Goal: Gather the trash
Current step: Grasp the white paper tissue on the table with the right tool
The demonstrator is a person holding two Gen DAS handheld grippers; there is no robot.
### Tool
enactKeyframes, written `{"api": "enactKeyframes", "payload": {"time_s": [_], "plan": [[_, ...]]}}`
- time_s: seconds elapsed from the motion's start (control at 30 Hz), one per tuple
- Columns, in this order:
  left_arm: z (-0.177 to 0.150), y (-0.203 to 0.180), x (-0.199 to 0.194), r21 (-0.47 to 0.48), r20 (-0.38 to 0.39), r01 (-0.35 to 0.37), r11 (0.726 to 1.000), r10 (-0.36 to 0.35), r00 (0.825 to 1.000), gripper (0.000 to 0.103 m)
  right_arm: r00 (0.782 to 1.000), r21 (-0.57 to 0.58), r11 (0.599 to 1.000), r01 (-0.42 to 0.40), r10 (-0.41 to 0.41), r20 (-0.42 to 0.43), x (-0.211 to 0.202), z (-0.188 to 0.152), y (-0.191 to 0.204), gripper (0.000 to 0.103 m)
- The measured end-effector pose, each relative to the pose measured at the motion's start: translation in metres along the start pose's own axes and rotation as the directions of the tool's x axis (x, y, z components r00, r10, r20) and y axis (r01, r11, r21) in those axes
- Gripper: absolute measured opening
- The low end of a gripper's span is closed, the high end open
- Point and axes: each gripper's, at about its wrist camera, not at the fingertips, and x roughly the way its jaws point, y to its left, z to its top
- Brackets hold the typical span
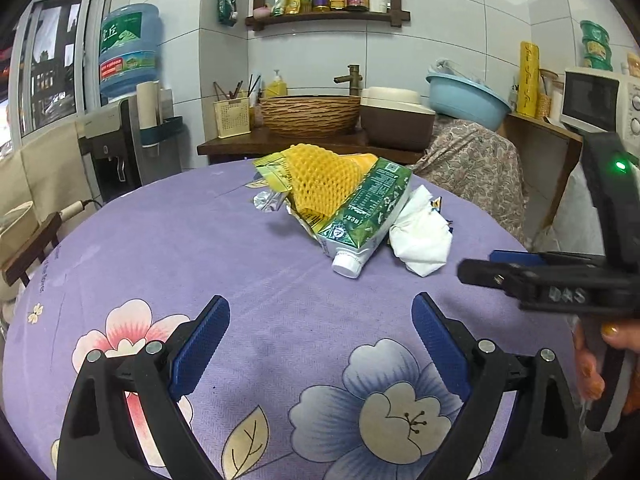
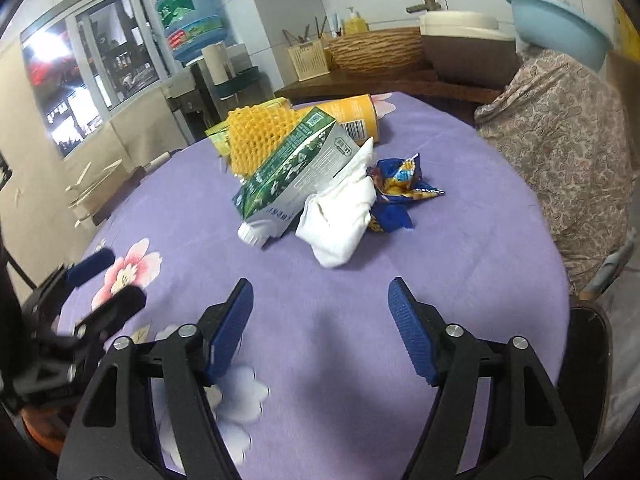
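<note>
Trash heap (image 2: 320, 168) lay mid-table on purple cloth (image 2: 460, 240); green carton (image 2: 288, 176) ran lengthwise, white cap nearest. Ahead of the carton's cap: right gripper (image 2: 320, 312), judged nearer, and left gripper (image 1: 320, 328), both agape, empty.

Tissue (image 2: 340, 216) right of carton (image 2: 292, 176)
</note>
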Motion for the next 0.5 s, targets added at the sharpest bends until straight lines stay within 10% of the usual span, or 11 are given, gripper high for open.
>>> {"api": "enactKeyframes", "payload": {"time_s": [0.37, 0.5], "plan": [[-0.004, 0.012, 0.008, -0.049, -0.007, 0.028, 0.998, -0.029, 1.000, 0.091, 0.997, 0.130, 0.991, 0.019, -0.008, -0.083, 0.063, 0.028, -0.014, 0.053], [-0.003, 0.013, 0.009, -0.051, -0.014, 0.040, 0.998, -0.040, 0.999, 0.091, 0.996, 0.170, 0.985, -0.008, 0.023, -0.084, 0.071, 0.028, -0.018, 0.027]]}}
